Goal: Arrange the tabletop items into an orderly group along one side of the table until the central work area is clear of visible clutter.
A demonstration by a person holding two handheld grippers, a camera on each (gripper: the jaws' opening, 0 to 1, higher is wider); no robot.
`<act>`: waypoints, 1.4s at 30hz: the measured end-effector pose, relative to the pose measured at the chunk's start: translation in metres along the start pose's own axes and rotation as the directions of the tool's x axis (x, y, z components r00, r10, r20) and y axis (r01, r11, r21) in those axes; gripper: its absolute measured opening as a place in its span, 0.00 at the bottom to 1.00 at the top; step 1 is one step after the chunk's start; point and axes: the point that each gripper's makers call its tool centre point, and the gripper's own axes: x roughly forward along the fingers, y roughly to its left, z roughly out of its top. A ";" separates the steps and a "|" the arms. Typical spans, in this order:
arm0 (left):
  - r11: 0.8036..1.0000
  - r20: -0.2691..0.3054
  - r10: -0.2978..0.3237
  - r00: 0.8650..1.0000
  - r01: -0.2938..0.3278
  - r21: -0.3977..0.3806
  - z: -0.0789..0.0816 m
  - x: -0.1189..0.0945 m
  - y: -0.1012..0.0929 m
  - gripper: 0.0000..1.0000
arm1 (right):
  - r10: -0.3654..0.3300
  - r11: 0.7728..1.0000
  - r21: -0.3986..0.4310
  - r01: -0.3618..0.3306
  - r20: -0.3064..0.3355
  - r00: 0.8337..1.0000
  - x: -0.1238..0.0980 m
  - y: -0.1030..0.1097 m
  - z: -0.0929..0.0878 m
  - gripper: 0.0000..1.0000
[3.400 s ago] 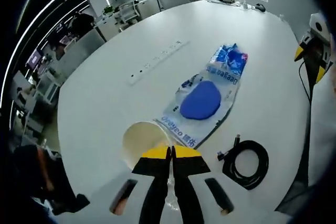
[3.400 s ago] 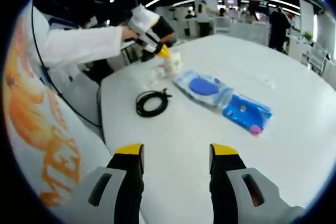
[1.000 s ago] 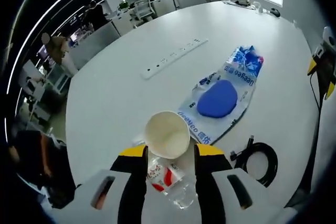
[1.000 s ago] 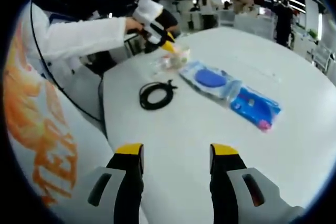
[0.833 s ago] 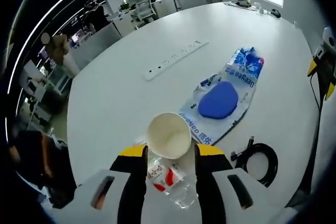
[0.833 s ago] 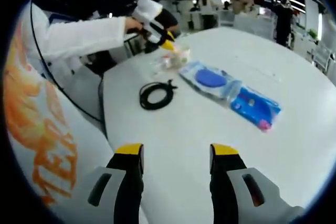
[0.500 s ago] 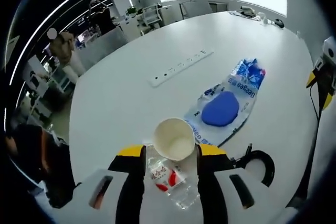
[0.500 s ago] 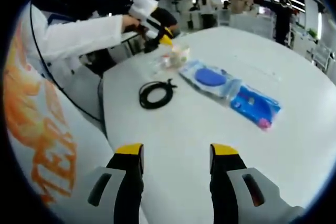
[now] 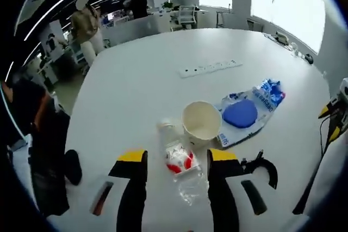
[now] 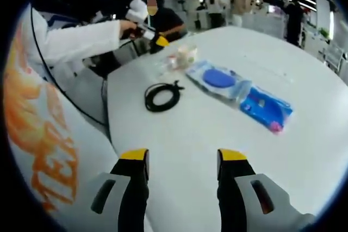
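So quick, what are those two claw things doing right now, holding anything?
Left gripper: open, holding nothing; a plastic bottle lies between its jaws.
Right gripper: open, empty, above bare table.

One cup (image 9: 202, 121), one bottle (image 9: 178, 162), one cable coil (image 10: 162, 96), one power strip (image 9: 210, 68), seemingly two packets (image 10: 239, 96).

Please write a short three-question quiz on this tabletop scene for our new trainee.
1. True or false: the left claw is clamped on the paper cup.
2. Which item lies nearest the paper cup: A) the black cable, B) the plastic bottle, C) the power strip?
3. Fill in: the blue pad sits inside a clear ____.

Key: 1 false, its jaws are open and apart from the cup; 2 B; 3 bag.
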 end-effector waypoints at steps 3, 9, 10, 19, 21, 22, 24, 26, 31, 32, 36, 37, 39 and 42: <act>1.000 -0.016 0.014 1.000 -0.014 -0.017 -0.008 0.007 -0.004 0.47 | 0.006 1.000 0.000 -0.006 -0.004 1.000 0.002 0.002 0.001 0.48; 0.997 -0.090 0.059 0.994 -0.063 -0.041 -0.024 0.027 -0.009 0.52 | 0.011 1.000 -0.002 -0.011 -0.010 1.000 0.003 0.003 0.001 0.48; 0.996 -0.100 0.065 0.993 -0.070 -0.046 -0.026 0.032 -0.010 0.53 | 0.010 1.000 0.001 -0.010 -0.011 1.000 0.002 0.002 0.000 0.48; 0.984 -0.154 0.113 0.982 -0.132 -0.120 -0.047 0.057 -0.008 0.58 | -0.011 0.999 0.034 0.011 -0.012 1.000 -0.003 -0.004 -0.004 0.48; 0.981 -0.153 0.132 0.979 -0.151 -0.122 -0.048 0.059 -0.006 0.56 | -0.017 0.999 0.047 0.017 -0.012 1.000 -0.003 -0.005 -0.005 0.48; 0.979 -0.153 0.140 0.978 -0.159 -0.124 -0.049 0.060 -0.004 0.55 | -0.018 0.998 0.052 0.018 -0.012 1.000 -0.003 -0.005 -0.006 0.47; 0.977 -0.148 0.149 0.978 -0.169 -0.131 -0.049 0.062 -0.002 0.55 | -0.019 0.998 0.061 0.019 -0.012 1.000 -0.003 -0.005 -0.006 0.47; 0.972 -0.167 0.144 0.975 -0.171 -0.161 -0.052 0.065 -0.004 0.53 | -0.019 0.998 0.065 0.020 -0.014 1.000 -0.002 -0.006 -0.007 0.47; 0.970 -0.169 0.156 0.973 -0.183 -0.159 -0.054 0.071 -0.004 0.51 | -0.020 0.997 0.071 0.021 -0.015 1.000 -0.001 -0.007 -0.005 0.47; 0.970 -0.168 0.155 0.973 -0.183 -0.162 -0.055 0.072 -0.004 0.50 | -0.021 0.997 0.072 0.022 -0.015 1.000 -0.001 -0.007 -0.005 0.47; 0.965 -0.164 0.165 0.973 -0.193 -0.177 -0.057 0.074 -0.005 0.47 | -0.026 0.997 0.079 0.027 -0.012 1.000 -0.001 -0.009 -0.004 0.47; 0.963 -0.159 0.167 0.973 -0.196 -0.187 -0.057 0.074 -0.004 0.47 | -0.028 0.996 0.080 0.029 -0.013 1.000 -0.001 -0.010 -0.004 0.47; 0.960 -0.155 0.171 0.973 -0.200 -0.197 -0.057 0.073 -0.004 0.46 | -0.030 0.996 0.085 0.031 -0.014 0.999 -0.002 -0.011 -0.006 0.46; 0.961 -0.160 0.181 0.970 -0.209 -0.179 -0.058 0.072 -0.003 0.41 | -0.030 0.995 0.090 0.031 -0.014 0.999 -0.002 -0.011 -0.007 0.46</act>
